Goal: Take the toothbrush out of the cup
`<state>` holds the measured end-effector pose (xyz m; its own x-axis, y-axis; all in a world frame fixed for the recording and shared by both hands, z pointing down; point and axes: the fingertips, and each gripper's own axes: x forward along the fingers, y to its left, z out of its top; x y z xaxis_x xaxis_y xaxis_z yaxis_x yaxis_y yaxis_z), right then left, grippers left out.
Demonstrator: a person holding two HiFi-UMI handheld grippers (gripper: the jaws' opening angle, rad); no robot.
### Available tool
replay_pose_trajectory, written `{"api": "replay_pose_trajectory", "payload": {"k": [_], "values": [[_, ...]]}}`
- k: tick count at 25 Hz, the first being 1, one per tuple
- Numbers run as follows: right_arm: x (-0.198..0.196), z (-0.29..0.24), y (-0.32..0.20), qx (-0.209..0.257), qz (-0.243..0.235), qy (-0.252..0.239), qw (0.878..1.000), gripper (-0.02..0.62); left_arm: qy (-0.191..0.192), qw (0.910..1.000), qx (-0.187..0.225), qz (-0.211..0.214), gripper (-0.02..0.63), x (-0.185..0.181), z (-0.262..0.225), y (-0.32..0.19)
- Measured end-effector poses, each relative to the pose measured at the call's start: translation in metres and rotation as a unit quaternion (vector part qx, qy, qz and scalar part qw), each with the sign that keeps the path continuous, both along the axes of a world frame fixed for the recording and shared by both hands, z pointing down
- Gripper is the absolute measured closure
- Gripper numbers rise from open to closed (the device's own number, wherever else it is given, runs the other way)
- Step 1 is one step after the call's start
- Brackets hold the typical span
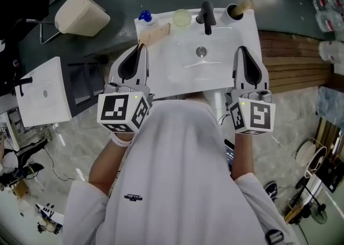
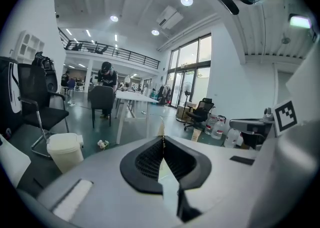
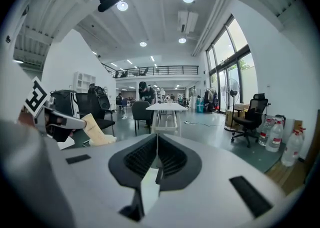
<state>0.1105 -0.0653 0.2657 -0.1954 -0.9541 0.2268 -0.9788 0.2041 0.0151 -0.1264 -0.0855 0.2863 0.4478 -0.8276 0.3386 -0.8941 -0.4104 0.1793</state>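
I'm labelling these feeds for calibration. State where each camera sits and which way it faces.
Head view: on the person's head, looking steeply down at the sink; the white shirt, left gripper and right gripper show.
Left gripper view: on the left gripper, facing out across the hall; its shut jaws pinch a beige packet.
Right gripper view: on the right gripper, facing the same hall; its shut, empty jaws show.
Shared: both gripper views catch the white table; the right one also sees the packet.
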Motion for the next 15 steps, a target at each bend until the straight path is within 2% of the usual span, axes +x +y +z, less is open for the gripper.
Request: {"api": "replay_pose_trajectory", "payload": {"k": [15], "values": [[0.0003, -0.001, 0.0002, 0.002, 0.009, 0.009, 1.0, 0.586, 0.007, 0.9998, -0.013, 0.01, 0.6, -0.0007, 0.0056, 0.0089]]}}
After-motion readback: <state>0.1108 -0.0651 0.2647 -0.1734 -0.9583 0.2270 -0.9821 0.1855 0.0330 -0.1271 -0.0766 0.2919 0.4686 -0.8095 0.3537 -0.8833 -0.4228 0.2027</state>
